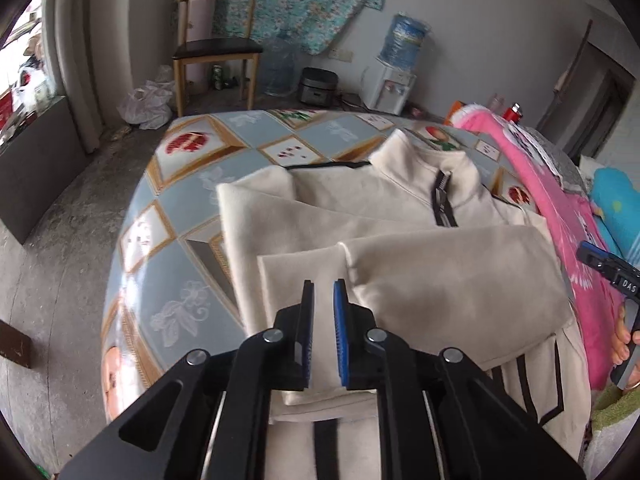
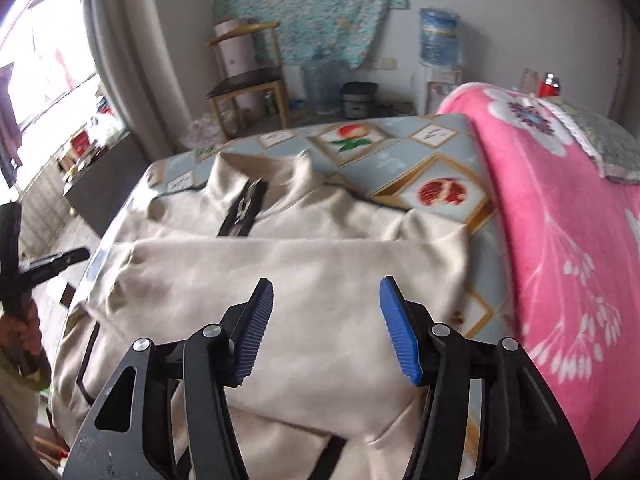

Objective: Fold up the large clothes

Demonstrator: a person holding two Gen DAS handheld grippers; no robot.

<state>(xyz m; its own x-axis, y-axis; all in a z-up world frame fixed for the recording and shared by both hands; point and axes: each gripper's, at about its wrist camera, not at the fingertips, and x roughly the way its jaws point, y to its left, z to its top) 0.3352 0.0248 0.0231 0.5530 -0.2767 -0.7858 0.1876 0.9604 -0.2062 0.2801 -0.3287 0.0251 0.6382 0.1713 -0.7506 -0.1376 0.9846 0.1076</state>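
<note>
A cream zip-neck jacket point(image 1: 360, 208) with black trim lies front up on the patterned table point(image 1: 192, 184), both sleeves folded across its chest. My left gripper point(image 1: 323, 292) hovers over the cuff of the upper sleeve point(image 1: 296, 272), jaws nearly closed with a small gap and nothing between them. In the right wrist view the jacket point(image 2: 320, 248) fills the middle. My right gripper point(image 2: 326, 292) is wide open and empty above the folded sleeve point(image 2: 280, 272). The right gripper also shows at the right edge of the left view point(image 1: 612, 272).
A pink flowered blanket point(image 2: 560, 220) is heaped along the table's right side. A wooden chair point(image 1: 216, 48), water bottles point(image 1: 280, 60), a rice cooker point(image 1: 318, 86) and a water dispenser point(image 1: 394, 80) stand beyond the table. The table edge drops to a concrete floor point(image 1: 52, 260) on the left.
</note>
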